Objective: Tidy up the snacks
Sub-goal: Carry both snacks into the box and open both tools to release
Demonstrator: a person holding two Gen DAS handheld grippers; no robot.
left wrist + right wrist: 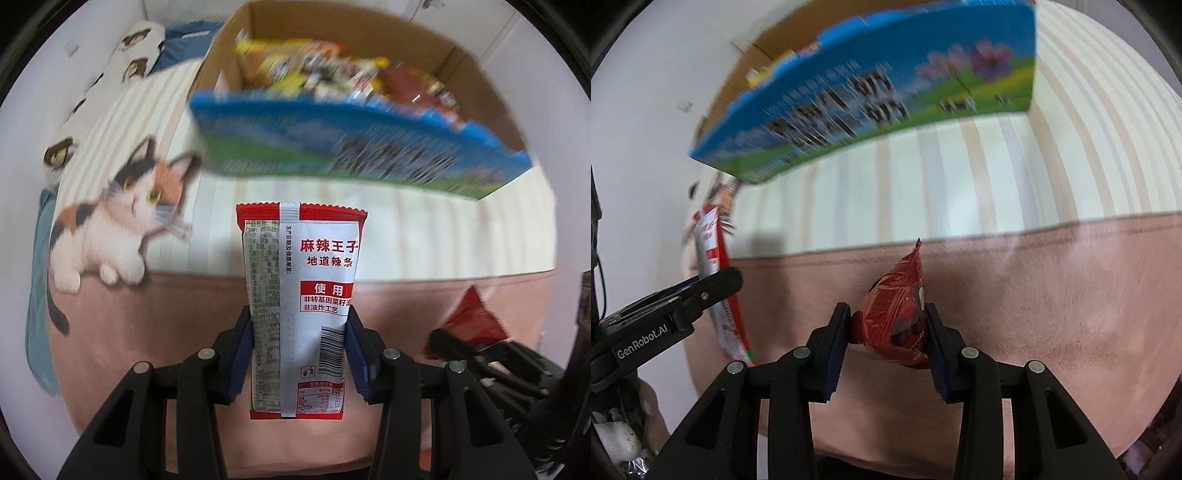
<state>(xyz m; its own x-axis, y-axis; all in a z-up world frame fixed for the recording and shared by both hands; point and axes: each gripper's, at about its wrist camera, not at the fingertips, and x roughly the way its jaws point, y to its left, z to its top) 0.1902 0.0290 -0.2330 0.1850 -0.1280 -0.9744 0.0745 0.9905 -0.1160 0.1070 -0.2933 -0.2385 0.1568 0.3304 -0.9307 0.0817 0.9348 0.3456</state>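
Note:
My left gripper (pixel 299 325) is shut on a red and white spicy-strip packet (pixel 301 288), held upright above the pink bedspread. It also shows edge-on in the right wrist view (pixel 714 269), with the left gripper (pixel 713 284) around it. My right gripper (pixel 888 325) is shut on a small dark red snack bag (pixel 897 314); that bag shows at the lower right of the left wrist view (pixel 469 325). A cardboard box (pixel 476 85) with a blue and green printed front (pixel 332 147) stands ahead, filled with several colourful snack packs (pixel 332 70).
The bed cover has a striped cream part (pixel 406 229) and a pink part (pixel 1052 314). A printed calico cat (pixel 122 218) lies at the left. A cat-pattern pillow (pixel 125 62) and a blue cloth (pixel 184 44) lie beyond. A white wall (pixel 646 129) stands at the left.

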